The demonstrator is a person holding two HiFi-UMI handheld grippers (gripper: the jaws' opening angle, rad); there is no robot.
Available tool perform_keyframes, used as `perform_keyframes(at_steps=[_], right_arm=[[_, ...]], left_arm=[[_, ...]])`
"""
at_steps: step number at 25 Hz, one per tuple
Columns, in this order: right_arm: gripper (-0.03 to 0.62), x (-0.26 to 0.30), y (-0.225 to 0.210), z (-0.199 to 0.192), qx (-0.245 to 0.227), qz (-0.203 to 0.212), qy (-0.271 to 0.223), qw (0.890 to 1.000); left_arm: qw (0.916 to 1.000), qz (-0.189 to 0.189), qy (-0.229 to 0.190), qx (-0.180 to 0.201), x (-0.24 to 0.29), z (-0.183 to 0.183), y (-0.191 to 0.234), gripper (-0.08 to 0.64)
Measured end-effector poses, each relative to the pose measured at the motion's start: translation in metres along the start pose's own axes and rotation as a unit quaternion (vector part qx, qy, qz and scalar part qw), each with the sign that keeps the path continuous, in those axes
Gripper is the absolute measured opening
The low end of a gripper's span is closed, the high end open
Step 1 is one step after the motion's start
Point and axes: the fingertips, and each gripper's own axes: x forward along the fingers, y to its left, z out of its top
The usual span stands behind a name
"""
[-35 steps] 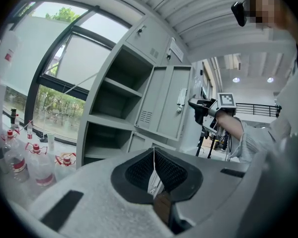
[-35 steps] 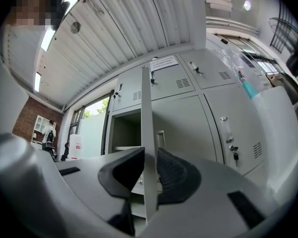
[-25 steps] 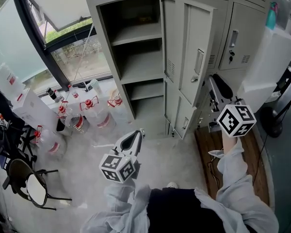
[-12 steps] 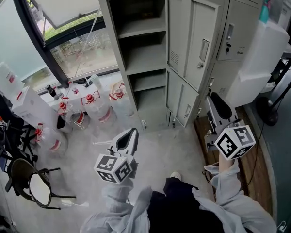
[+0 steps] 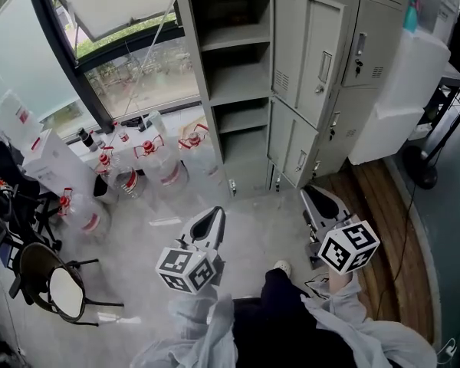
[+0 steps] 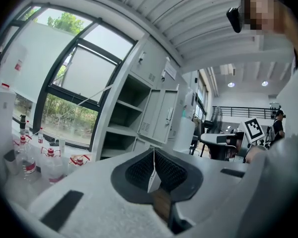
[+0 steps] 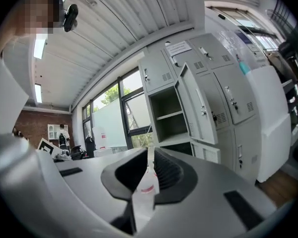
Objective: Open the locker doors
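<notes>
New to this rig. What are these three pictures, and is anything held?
No robot: a person holds a two-jaw gripper in each hand. The head view looks down from the person's head at the left gripper and right gripper, facing grey lockers with two doors swung open. On the floor by the window stand water jugs. The other two views ride on the grippers, looking along their jaws. Left jaws are together; right jaws have just been closing, a narrow gap remaining. Neither holds anything.

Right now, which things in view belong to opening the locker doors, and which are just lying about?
Job: open upper door; open lower door; closed doors beside them.
Lying about: red-capped jugs; chair; white containers; white appliance.
</notes>
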Motion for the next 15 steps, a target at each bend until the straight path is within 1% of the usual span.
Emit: perform_keyframes(at_steps=[4,6,10,11,12,15], right_arm=[[0.011,-0.013,0.008,-0.03,0.004,-0.024,0.021,0.999],[0.003,-0.02,0.009,-0.046,-0.004,-0.033,0.037,0.999],[0.002,-0.031,0.013,-0.071,-0.014,-0.031,0.059,0.998],[0.002,-0.034,0.013,-0.076,-0.013,-0.034,0.063,0.997],[0.002,-0.036,0.012,-0.079,-0.012,-0.038,0.067,0.997],[0.002,-0.04,0.012,-0.084,-0.014,-0.039,0.074,0.996]], left_arm=[[1.0,-0.004,0.006,-0.006,-0.018,-0.011,-0.005,0.009],[0.9999,-0.007,0.012,-0.001,-0.023,-0.018,-0.008,0.009],[0.9983,-0.009,0.041,0.041,-0.031,-0.035,-0.016,0.009],[0.9978,-0.011,0.047,0.046,-0.033,-0.039,-0.018,0.009],[0.9976,-0.014,0.049,0.046,-0.034,-0.042,-0.02,0.009],[0.9983,-0.019,0.048,0.028,-0.037,-0.049,-0.022,0.009]])
